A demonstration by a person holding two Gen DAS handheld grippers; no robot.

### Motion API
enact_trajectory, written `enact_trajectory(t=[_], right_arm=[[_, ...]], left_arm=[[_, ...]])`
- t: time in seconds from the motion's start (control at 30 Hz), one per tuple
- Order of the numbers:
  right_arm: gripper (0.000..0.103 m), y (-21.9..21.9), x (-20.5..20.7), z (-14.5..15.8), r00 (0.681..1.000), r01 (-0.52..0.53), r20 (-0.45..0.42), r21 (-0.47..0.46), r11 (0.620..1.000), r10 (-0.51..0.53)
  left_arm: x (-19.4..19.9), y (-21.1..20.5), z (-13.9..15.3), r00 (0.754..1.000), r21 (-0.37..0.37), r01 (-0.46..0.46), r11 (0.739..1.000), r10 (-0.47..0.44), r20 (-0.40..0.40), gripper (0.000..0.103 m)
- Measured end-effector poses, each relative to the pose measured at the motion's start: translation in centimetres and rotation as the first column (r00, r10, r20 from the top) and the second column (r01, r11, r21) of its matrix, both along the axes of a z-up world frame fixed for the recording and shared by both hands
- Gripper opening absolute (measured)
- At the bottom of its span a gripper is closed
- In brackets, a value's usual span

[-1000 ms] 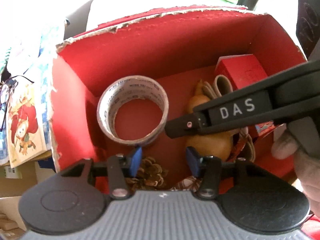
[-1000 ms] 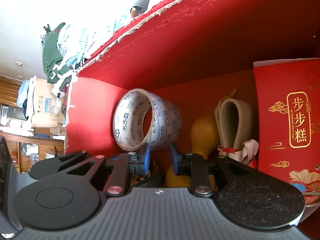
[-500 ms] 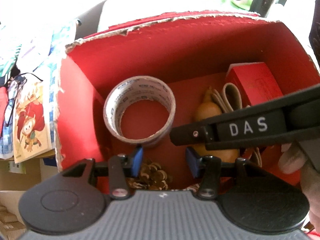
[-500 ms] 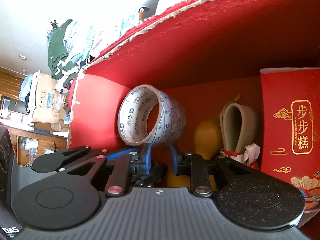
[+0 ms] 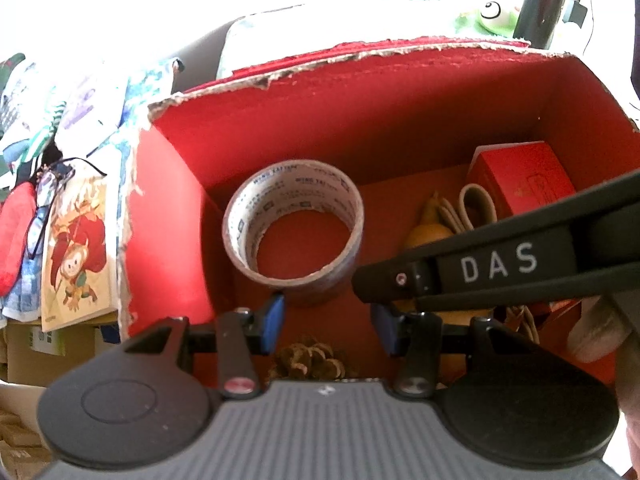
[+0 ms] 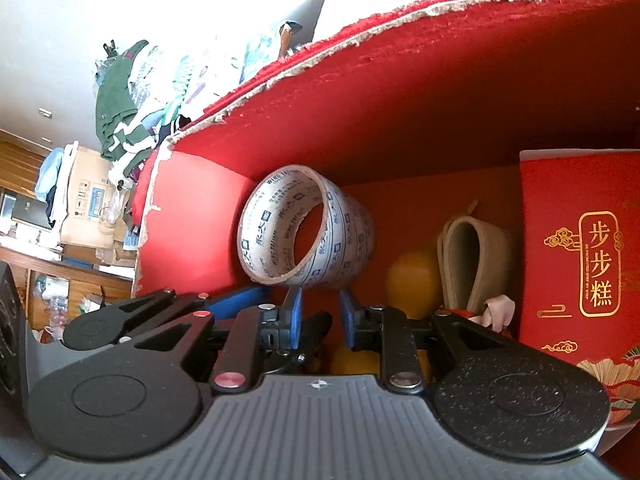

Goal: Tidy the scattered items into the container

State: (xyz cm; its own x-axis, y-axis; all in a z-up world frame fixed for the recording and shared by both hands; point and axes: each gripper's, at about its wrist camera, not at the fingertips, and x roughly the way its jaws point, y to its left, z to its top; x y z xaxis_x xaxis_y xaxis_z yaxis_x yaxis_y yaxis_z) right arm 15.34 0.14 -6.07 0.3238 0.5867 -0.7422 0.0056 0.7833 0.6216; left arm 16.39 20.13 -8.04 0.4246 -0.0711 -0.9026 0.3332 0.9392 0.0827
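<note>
Left wrist view: the left gripper [image 5: 328,322] sits at lower centre, its blue pads [image 5: 274,320] spread with nothing between them. Just above the gap lies a tape roll [image 5: 294,224], its hole facing up, on the floor of a red box [image 5: 360,120] with torn edges. Below the gap sits a pine cone [image 5: 308,362]. The right gripper [image 5: 384,282] reaches in from the right edge, across a yellow gourd [image 5: 430,234]. Upper right in the box stands a red carton [image 5: 520,178], a folded strap [image 5: 476,204] beside it.

Right wrist view: the right gripper [image 6: 318,318] at lower centre has its pads [image 6: 294,314] a narrow gap apart, gripping nothing. The tape roll [image 6: 304,232] lies just above them, the gourd [image 6: 412,280] and strap [image 6: 472,264] to its right, the carton [image 6: 580,248] at the right edge.
</note>
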Motion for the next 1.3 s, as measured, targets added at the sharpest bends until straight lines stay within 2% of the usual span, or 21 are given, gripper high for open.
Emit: enact_trajectory(t=[0.1, 0.27, 0.53, 0.83, 0.97, 1.3], right_arm=[[0.026, -0.1, 0.1, -0.2, 1.0, 0.002, -0.014, 0.014, 1.0, -0.002], [0.025, 0.1, -0.2, 0.2, 0.999, -0.016, 0.034, 0.003, 1.0, 0.016], [0.019, 0.3, -0.2, 0.4, 0.999, 0.008, 0.054, -0.019, 1.0, -0.007], [0.021, -0.2, -0.4, 0.3, 0.998, 0.045, 0.04, -0.015, 0.999, -0.045], [0.026, -0.4, -0.4, 0.2, 0.998, 0.059, 0.026, -0.004, 0.998, -0.059], [0.026, -0.3, -0.4, 0.1, 0.999, 0.052, 0.015, 0.005, 0.999, -0.052]], left_arm=[[-0.2, -0.3, -0.1, 1.0, 0.017, 0.011, 1.0, -0.011, 0.019, 0.053], [-0.8, -1.0, 0.0, 0.997, 0.066, 0.033, 0.997, -0.038, 0.074, 0.053], [-0.3, -0.2, 0.2, 0.998, -0.033, 0.06, 0.998, -0.059, 0.031, 0.053], [-0.7, 0.2, 0.4, 0.996, -0.048, 0.072, 0.996, -0.07, 0.052, 0.053], [-1.3, 0.5, 0.6, 0.996, -0.05, 0.076, 0.996, -0.073, 0.058, 0.052], [-1.7, 0.6, 0.8, 0.996, -0.059, 0.077, 0.995, -0.074, 0.057, 0.052]])
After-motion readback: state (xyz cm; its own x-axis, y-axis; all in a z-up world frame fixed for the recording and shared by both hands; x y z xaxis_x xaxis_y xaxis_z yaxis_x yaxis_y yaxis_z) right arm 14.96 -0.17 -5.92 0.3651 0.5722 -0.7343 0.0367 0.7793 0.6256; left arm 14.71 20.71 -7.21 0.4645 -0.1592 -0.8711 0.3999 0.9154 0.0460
